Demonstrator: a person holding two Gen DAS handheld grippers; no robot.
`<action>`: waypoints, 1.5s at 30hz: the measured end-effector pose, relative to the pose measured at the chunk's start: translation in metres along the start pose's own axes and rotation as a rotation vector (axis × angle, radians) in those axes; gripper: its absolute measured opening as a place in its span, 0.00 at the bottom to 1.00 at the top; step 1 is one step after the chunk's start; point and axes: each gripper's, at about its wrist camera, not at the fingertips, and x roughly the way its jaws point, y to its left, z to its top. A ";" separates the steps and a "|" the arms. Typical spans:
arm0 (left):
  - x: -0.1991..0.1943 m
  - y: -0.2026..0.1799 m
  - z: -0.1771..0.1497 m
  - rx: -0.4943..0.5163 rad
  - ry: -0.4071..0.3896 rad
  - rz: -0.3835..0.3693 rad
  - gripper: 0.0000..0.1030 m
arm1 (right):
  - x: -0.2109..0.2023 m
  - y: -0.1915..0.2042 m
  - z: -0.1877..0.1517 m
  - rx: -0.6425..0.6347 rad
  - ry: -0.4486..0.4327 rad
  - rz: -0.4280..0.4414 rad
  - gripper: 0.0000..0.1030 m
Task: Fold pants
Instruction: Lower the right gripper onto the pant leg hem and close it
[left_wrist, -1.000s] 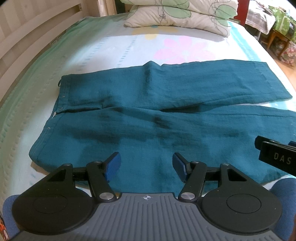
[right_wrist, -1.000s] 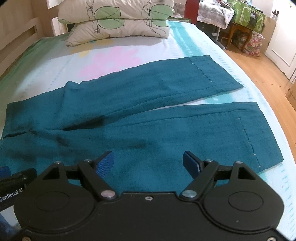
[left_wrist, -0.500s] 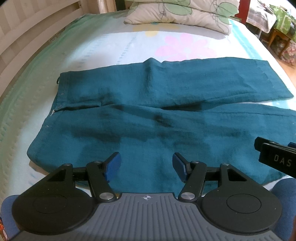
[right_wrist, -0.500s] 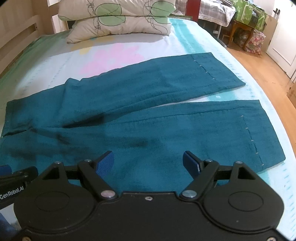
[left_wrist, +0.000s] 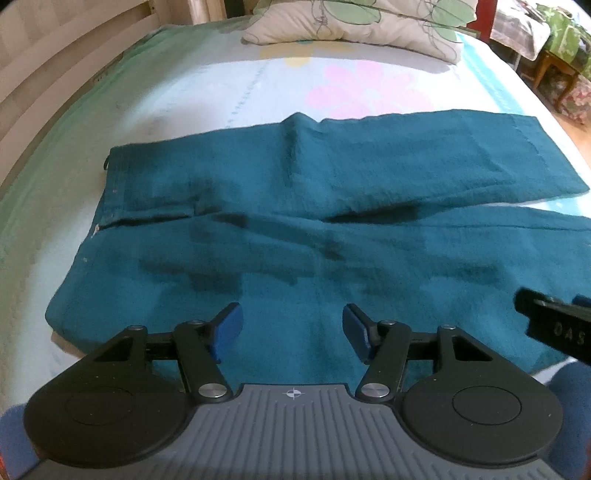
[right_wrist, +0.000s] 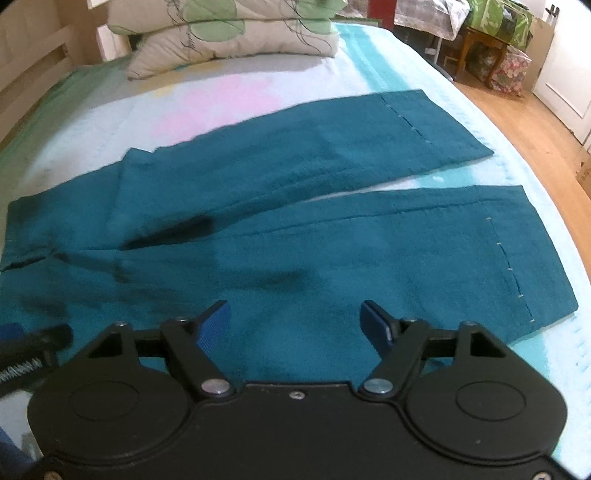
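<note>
Teal pants (left_wrist: 280, 221) lie flat on the bed, waistband to the left, both legs spread apart to the right. They also show in the right wrist view (right_wrist: 332, 236), with the hem stitching of the near leg at the right. My left gripper (left_wrist: 291, 326) is open and empty, just above the near edge of the seat area. My right gripper (right_wrist: 295, 325) is open and empty over the near leg. The right gripper's body shows at the right edge of the left wrist view (left_wrist: 554, 325).
The bed sheet (left_wrist: 207, 96) is pale with a pink flower print. Pillows (right_wrist: 229, 40) lie at the head of the bed. A wooden bed frame (left_wrist: 44, 74) runs along the left. Wooden floor (right_wrist: 546, 122) and furniture (right_wrist: 491, 40) lie to the right.
Both grippers have shifted slightly and dipped closer to the pants; the view has tilted a little. Both stay open and the pants have not moved.
</note>
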 end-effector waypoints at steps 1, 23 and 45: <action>0.002 0.000 0.004 0.001 -0.003 0.003 0.57 | 0.003 -0.001 0.001 0.001 0.010 -0.002 0.66; 0.136 0.018 0.091 0.033 -0.053 0.009 0.56 | 0.092 -0.045 0.165 0.111 -0.014 -0.028 0.61; 0.176 0.042 0.101 0.042 -0.267 -0.062 0.57 | 0.290 -0.060 0.332 0.310 0.159 -0.381 0.61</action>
